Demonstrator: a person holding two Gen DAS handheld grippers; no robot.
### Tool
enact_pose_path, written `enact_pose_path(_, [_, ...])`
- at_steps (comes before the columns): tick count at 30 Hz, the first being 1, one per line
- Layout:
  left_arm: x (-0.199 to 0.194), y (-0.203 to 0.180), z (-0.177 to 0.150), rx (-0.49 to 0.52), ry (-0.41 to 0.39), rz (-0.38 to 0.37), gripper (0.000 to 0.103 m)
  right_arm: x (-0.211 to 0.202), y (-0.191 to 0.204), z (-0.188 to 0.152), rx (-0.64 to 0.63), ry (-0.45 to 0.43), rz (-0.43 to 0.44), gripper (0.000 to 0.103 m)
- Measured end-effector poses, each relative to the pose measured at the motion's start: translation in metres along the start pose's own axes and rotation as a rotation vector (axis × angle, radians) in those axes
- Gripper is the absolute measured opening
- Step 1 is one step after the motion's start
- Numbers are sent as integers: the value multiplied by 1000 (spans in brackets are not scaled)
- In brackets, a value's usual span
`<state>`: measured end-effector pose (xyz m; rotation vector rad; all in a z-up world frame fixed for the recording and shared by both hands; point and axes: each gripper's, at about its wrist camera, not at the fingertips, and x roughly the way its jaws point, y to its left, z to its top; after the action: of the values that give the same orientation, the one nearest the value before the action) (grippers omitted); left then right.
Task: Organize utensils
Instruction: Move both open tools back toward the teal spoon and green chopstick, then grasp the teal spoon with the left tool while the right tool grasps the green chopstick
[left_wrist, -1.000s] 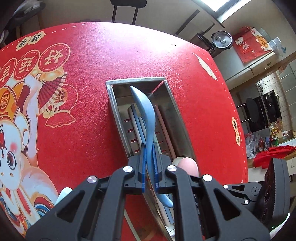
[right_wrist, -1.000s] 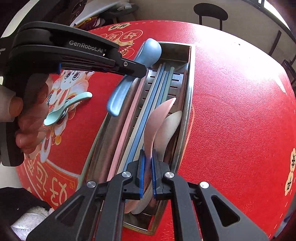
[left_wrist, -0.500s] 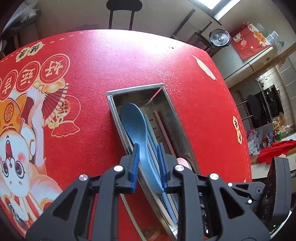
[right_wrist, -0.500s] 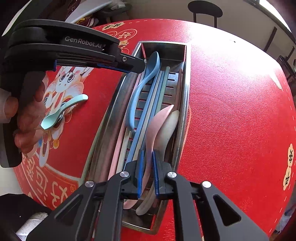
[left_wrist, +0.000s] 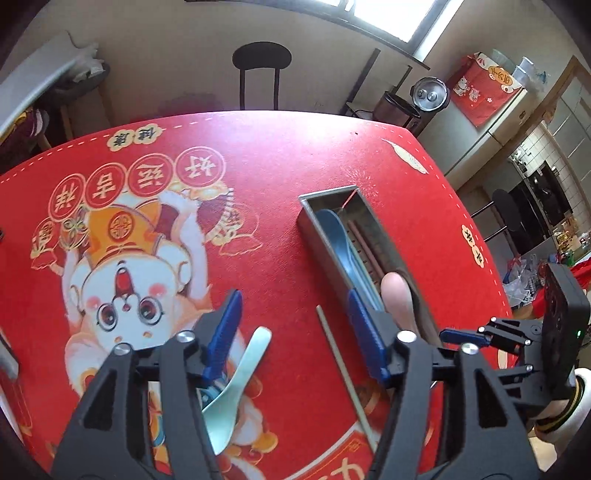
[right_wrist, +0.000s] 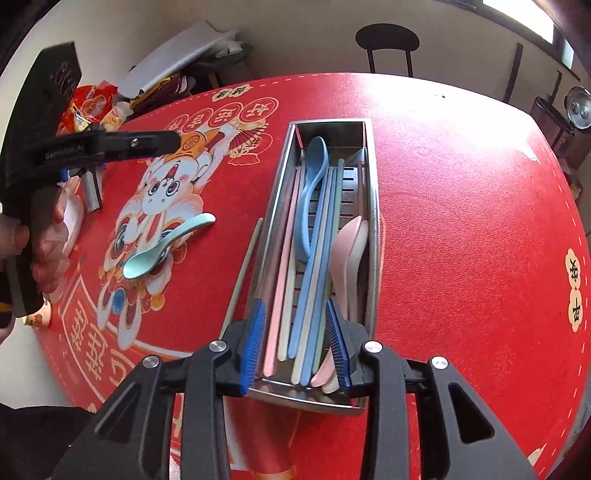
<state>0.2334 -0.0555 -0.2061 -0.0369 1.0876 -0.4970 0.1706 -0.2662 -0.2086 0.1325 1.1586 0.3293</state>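
A steel tray (right_wrist: 373, 221) on the red tablecloth holds several chopsticks, a blue spoon (right_wrist: 314, 173), a pink spoon (right_wrist: 345, 251) and a cream spoon (right_wrist: 361, 247). My right gripper (right_wrist: 295, 314) hovers over the tray's near end. Its jaws are opening, and the pads touch nothing. My left gripper (left_wrist: 293, 314) is left of the tray (left_wrist: 306, 218), its jaws opening wide with nothing between them. A mint spoon (left_wrist: 236, 376) lies on the cloth under its left finger, and a loose chopstick (left_wrist: 343, 369) lies beside the tray. The mint spoon (right_wrist: 162, 247) and chopstick (right_wrist: 243, 273) also show from the right.
Snack packets (right_wrist: 92, 107) and folded cardboard sit past the table's far left edge. A black chair (left_wrist: 260, 74) stands behind the table, with a pressure cooker (left_wrist: 428, 96) on a counter at the back right. A hand (right_wrist: 44, 236) holds the left gripper.
The left gripper let the blue spoon drop into the tray, opened wide, and moved left and up over the mint spoon. The right gripper released the pink spoon and rose a little.
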Motion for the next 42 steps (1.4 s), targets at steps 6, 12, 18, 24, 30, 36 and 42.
enact_pose_path(6, [-34,42,-61,-45,17,62,97,-1,23,-15,34,-18,34,57])
enact_pose_path(12, [-45,69,-108,-129,13,112,97,12,56,-24,53,33,47,65])
enact_pose_path(18, [-54,79,-137,-152,-7,157,97,34,83,-32,-1,129,34,65])
enact_pose_path(24, [-61,89,-153,-172,-19,173,97,49,94,-33,-22,188,-6,65])
enact_pose_path(30, [-65,103,-160,-198,-30,186,97,62,98,-35,-32,231,-41,65])
enact_pose_path(36, [-59,112,-153,-179,-15,187,97,69,102,-38,-46,255,-79,65])
enact_pose_path(42, [-43,113,-135,-131,13,127,97,72,100,-39,-64,252,-157,55])
